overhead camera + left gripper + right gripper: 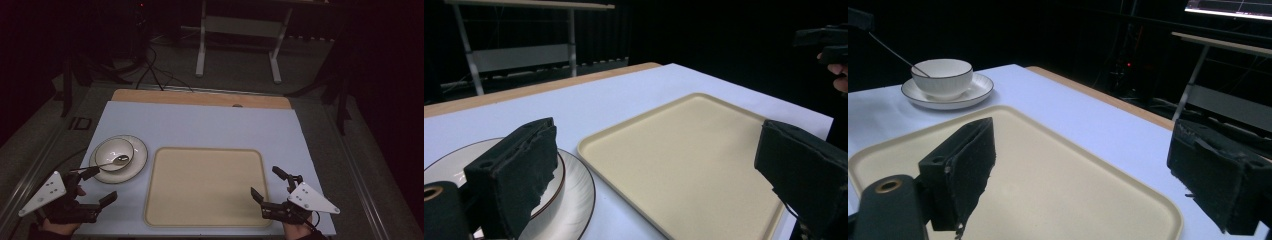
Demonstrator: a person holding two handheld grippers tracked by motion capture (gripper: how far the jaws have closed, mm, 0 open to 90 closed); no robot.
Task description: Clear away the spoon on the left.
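Observation:
A white bowl (114, 153) sits on a white dark-rimmed plate (136, 165) at the left of the table, with a metal spoon (107, 163) resting in it, handle toward the near left. A beige tray (205, 185) lies bare in the middle. My left gripper (99, 186) is open just near of the plate, nothing between its jaws. My right gripper (269, 184) is open over the tray's near right corner, also holding nothing. The right gripper view shows the bowl (942, 75), plate (973, 92) and spoon handle (893, 52) beyond the tray (1048, 150).
A pale blue mat (200, 122) covers the table, with a wooden edge (200, 97) at the far side. Beyond it stand a white table frame (237, 30) and floor cables (155, 75). In the left gripper view the plate rim (574, 200) touches nothing.

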